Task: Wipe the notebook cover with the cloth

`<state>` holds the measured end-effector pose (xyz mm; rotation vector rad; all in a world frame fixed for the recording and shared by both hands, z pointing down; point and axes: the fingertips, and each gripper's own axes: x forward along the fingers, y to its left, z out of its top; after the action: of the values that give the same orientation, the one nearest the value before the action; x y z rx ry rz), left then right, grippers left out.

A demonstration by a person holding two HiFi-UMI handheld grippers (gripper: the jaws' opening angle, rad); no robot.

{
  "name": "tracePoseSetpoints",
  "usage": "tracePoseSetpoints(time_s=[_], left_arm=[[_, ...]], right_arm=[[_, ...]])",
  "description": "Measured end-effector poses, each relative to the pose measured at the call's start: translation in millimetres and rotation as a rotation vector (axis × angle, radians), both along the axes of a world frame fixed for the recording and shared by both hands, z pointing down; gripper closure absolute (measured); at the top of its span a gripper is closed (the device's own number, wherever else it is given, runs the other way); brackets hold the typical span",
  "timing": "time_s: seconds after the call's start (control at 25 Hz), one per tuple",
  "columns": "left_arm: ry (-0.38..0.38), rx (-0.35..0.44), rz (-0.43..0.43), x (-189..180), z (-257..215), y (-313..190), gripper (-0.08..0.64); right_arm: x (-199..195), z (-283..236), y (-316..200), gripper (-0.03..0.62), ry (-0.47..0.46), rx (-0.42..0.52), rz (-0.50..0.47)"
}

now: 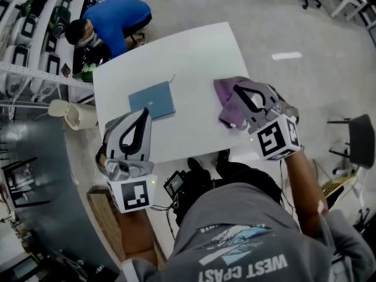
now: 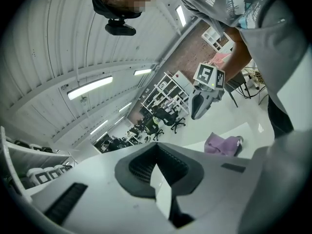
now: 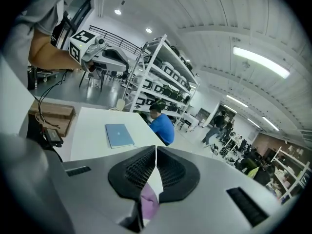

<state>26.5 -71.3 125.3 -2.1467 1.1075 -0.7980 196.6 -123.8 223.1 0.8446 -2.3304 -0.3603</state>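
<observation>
Purple cloth (image 1: 225,94) pinched in right tongs (image 1: 237,87), left tongs (image 1: 143,112) pressed together empty; could shove unpinned notebook (image 1: 152,100) off bench (image 1: 194,57) left edge or drop cloth mid-wipe.

**Table** (image 1: 194,57): the top is recorded as white, smooth and matt.

**Notebook** (image 1: 152,100), toward the table's left edge: the cover is recorded as blue-grey and smooth, with a faint sheen.

**Cloth** (image 1: 226,98), at the table's right edge: soft purple fabric, matt, gathered into crumpled folds.

**Left gripper** (image 1: 143,113) and **right gripper** (image 1: 237,88): the shells are listed as smooth grey and white plastic with a satin finish. The pads (image 3: 131,172) are noted as black, matt and finely ribbed. The marker cubes are faced in matt black-and-white print.

**Floor** (image 1: 294,34): pale, hard and glossy; lights are seen reflected in it.

**Box** (image 1: 106,216), beside the table: brown boards that look like wood, unpolished.

**Shirt** (image 1: 247,239): grey matt cloth, printed.
</observation>
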Motion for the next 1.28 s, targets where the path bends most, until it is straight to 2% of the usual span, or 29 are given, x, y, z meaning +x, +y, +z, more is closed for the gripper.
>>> tracePoseSetpoints(time_s=[0.24,0.56,0.68,0.92,1.16,1.2,1.28], left_arm=[[0.008,-0.06,-0.01,-10,33,-21,0.558],[0.024,-0.159,0.023,-32,100,-46,0.558],[0.035,-0.193,0.034,-32,123,-50,0.558],[0.058,-0.236,0.056,-34,153,-55,0.558],[0.064,-0.232,0.053,-52,164,-59,0.558],[0.064,-0.231,0.052,-54,166,-59,0.558],[0.063,-0.231,0.044,-59,170,-58,0.558]], right_arm=[[-12,62,-13,0.558,0.002,-0.138,-0.009],[-26,170,-19,0.439,0.083,-0.356,0.032],[-16,206,-13,0.381,0.111,-0.438,0.063],[4,259,-11,0.334,0.135,-0.551,0.138],[3,285,-15,0.348,0.136,-0.579,0.202],[3,285,-15,0.385,0.137,-0.569,0.204],[3,283,-17,0.498,0.167,-0.516,0.195]])
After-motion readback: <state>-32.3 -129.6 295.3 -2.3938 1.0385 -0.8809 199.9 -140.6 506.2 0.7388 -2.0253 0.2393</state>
